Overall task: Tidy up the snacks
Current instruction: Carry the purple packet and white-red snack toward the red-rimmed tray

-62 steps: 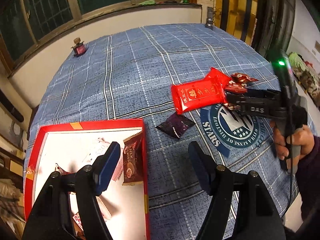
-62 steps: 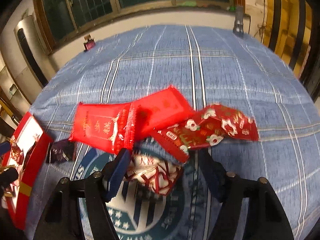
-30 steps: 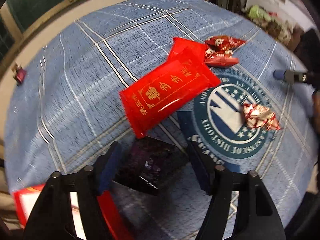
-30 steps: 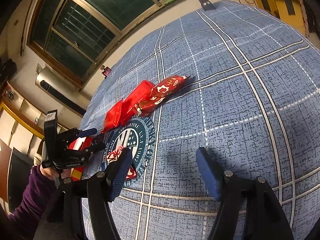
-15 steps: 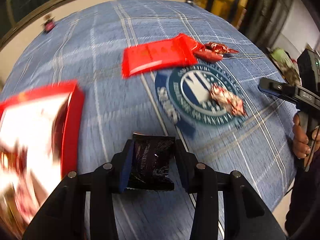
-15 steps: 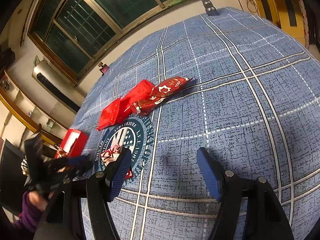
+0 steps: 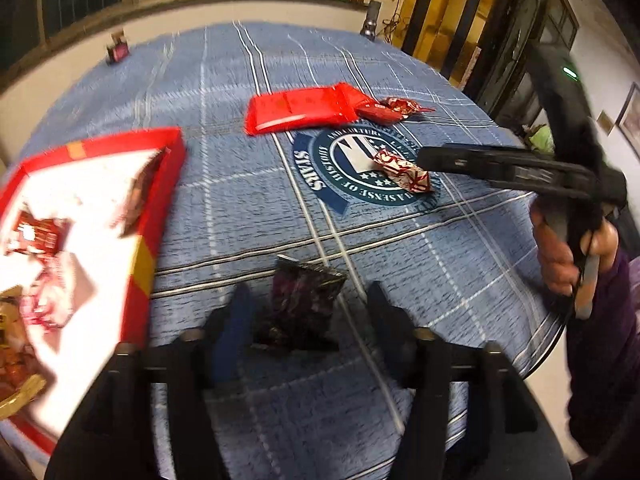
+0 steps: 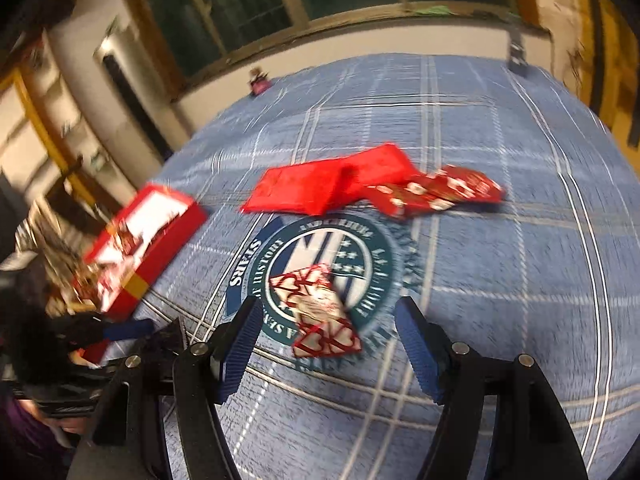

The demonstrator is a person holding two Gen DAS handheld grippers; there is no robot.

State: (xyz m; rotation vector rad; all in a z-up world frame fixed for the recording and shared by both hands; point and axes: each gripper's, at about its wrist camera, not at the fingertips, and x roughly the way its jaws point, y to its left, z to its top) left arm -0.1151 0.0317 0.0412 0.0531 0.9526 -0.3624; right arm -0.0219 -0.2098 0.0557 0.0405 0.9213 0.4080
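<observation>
My left gripper [image 7: 310,316] has its jaws opening. A dark purple snack packet [image 7: 306,300] lies loose between the fingers, with a gap on each side, over the cloth just right of the red box [image 7: 160,208]. The box holds several wrapped snacks. My right gripper [image 8: 328,344] stands open around a white-and-red wrapped candy [image 8: 320,312] that lies on the round emblem; its pads do not touch it. In the left wrist view the right gripper [image 7: 428,160] reaches to that candy [image 7: 400,170]. Beyond the emblem lie two large red packets [image 8: 332,188] and small patterned red packets [image 8: 436,192].
A blue checked cloth [image 7: 240,208] covers the round table, whose edge curves close at the right. A person's hand [image 7: 564,252] in a purple sleeve holds the right gripper. A small dark red object [image 7: 118,52] and a grey object [image 7: 370,28] stand at the far edge.
The left gripper carried the dark packet toward the red box, then its jaws spread and let it go. The right gripper swung left, and the white-and-red candy now lies between its fingers.
</observation>
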